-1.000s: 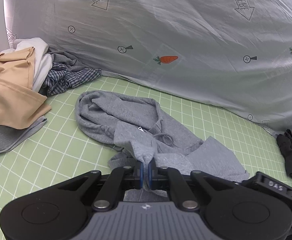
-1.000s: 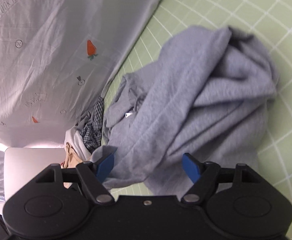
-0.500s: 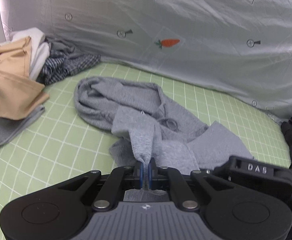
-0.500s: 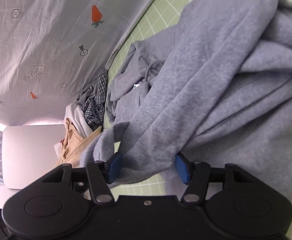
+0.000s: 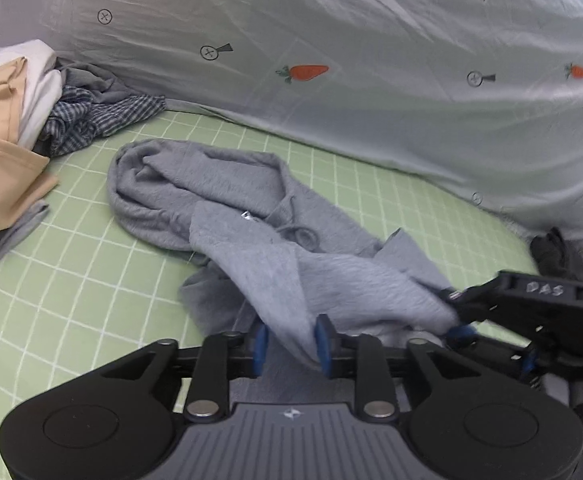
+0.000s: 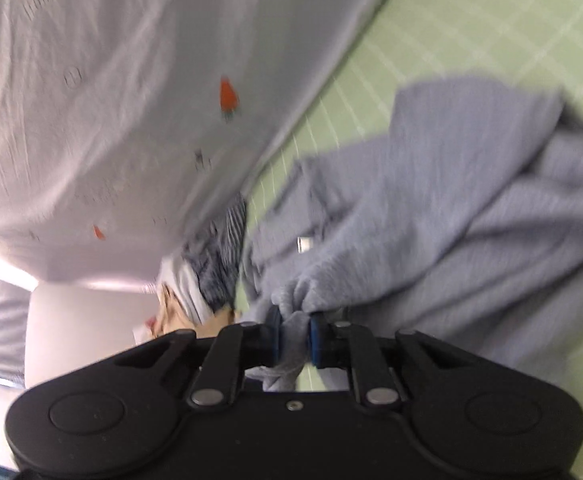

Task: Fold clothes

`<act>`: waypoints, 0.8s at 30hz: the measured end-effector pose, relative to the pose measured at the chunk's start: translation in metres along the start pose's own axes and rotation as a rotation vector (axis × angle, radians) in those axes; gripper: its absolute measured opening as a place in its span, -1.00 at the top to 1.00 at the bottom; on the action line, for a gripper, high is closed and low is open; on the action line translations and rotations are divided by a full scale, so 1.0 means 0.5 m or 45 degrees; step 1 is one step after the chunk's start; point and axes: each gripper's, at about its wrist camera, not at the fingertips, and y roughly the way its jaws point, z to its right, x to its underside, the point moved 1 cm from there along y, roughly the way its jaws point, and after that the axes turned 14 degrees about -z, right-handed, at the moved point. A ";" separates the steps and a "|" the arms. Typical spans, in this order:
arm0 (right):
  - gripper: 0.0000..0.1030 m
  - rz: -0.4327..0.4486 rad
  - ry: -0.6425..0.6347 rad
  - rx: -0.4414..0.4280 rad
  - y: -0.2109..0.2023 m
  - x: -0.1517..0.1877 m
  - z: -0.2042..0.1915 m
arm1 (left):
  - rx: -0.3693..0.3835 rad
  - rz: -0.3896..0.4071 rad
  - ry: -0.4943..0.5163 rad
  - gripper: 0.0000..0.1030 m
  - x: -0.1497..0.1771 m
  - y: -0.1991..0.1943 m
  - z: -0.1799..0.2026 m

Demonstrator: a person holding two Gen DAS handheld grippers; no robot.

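Grey fleece of the hoodie [image 5: 251,216] was spread on the green grid mat [image 5: 71,280]. A fold was pinched tight by the right gripper [image 6: 294,336] beside the left gripper [image 5: 291,340], whose pads were parted with cloth lying loose between them.

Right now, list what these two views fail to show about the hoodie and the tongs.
- Left wrist view: the grey hoodie lies bunched; sleeves and hem are buried in its own folds.
- Left wrist view: the left tongs stand apart; whether the draped cloth is gripped is unclear.
- Right wrist view: motion blur; the right tongs cover the pinched part.
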 end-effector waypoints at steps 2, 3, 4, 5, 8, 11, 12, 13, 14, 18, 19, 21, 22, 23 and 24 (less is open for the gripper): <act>0.72 0.066 0.014 0.001 -0.030 -0.019 0.004 | 0.027 -0.012 -0.011 0.34 -0.003 0.005 0.001; 0.72 0.103 0.023 0.007 -0.046 -0.028 0.007 | 0.029 -0.018 -0.013 0.36 -0.003 0.009 0.003; 0.72 0.150 0.028 0.024 -0.064 -0.038 0.012 | 0.008 -0.023 -0.007 0.37 -0.003 0.012 0.005; 0.73 0.199 0.033 0.042 -0.082 -0.048 0.018 | -0.022 -0.027 0.001 0.37 -0.003 0.016 0.007; 0.74 0.384 0.030 0.187 -0.152 -0.086 0.040 | -0.057 -0.048 0.007 0.37 -0.005 0.027 0.002; 0.74 0.597 0.000 0.444 -0.238 -0.124 0.059 | -0.041 -0.070 -0.019 0.37 -0.008 0.035 -0.011; 0.74 0.667 -0.010 0.530 -0.266 -0.137 0.065 | -0.034 -0.078 -0.027 0.37 -0.009 0.039 -0.014; 0.74 0.738 -0.019 0.616 -0.295 -0.149 0.071 | -0.031 -0.088 -0.031 0.37 -0.010 0.045 -0.016; 0.73 0.808 -0.030 0.702 -0.324 -0.161 0.076 | -0.031 -0.098 -0.033 0.36 -0.011 0.052 -0.016; 0.43 0.605 -0.105 1.070 -0.303 -0.183 0.097 | -0.032 -0.131 -0.052 0.19 -0.013 0.077 -0.020; 0.08 0.556 -0.136 1.102 -0.296 -0.170 0.104 | -0.029 -0.134 -0.066 0.15 -0.014 0.082 -0.023; -0.49 0.473 -0.234 1.162 -0.265 -0.133 0.112 | -0.013 -0.137 -0.082 0.15 -0.018 0.090 -0.026; -0.64 0.436 -0.282 1.166 -0.246 -0.113 0.112 | -0.003 -0.135 -0.081 0.17 -0.020 0.093 -0.026; -0.64 0.399 -0.329 1.168 -0.226 -0.094 0.111 | 0.007 -0.133 -0.080 0.20 -0.022 0.095 -0.026; -0.65 0.371 -0.345 1.156 -0.208 -0.078 0.110 | 0.019 -0.129 -0.073 0.21 -0.023 0.097 -0.025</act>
